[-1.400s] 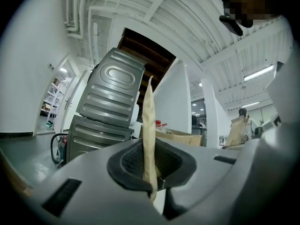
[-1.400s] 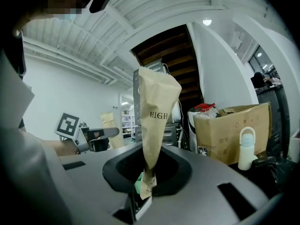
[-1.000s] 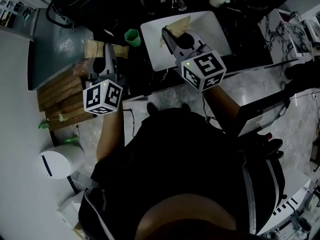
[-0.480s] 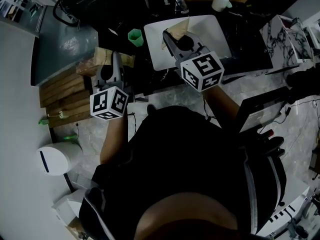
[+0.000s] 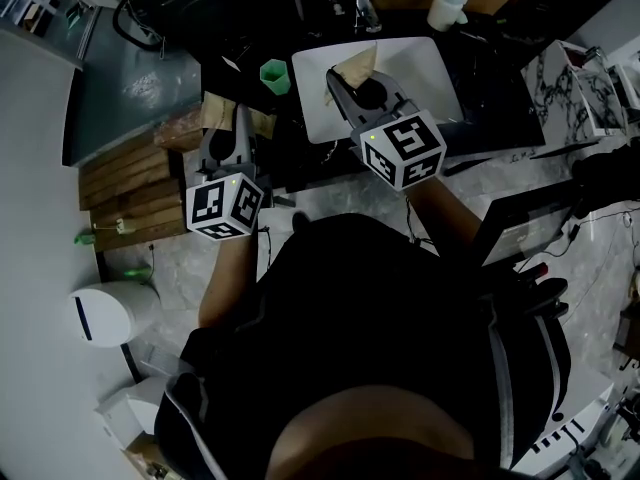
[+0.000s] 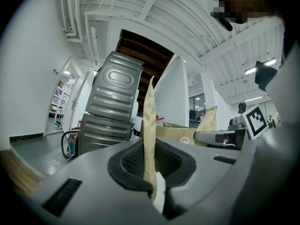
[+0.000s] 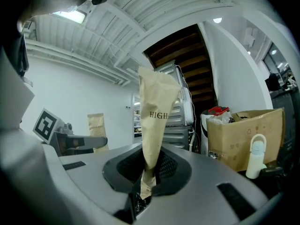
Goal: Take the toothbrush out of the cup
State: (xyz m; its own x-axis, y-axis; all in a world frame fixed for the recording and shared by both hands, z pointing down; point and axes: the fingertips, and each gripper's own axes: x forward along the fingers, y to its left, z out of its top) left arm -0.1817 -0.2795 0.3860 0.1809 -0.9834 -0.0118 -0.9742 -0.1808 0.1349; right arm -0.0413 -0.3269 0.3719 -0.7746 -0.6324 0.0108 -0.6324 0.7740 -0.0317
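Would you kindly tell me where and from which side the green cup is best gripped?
Likely its rim, from above: the cup stands upright with its mouth open, so one jaw can go inside, one outside. The tray lies close beside it, crowding a sideways approach.

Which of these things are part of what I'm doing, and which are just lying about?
In hand: left gripper shut on thin paper packet; right gripper shut on printed paper bag; green cup, no toothbrush visible.
Lying about: white tray; white bottle; cardboard box; wooden slats.
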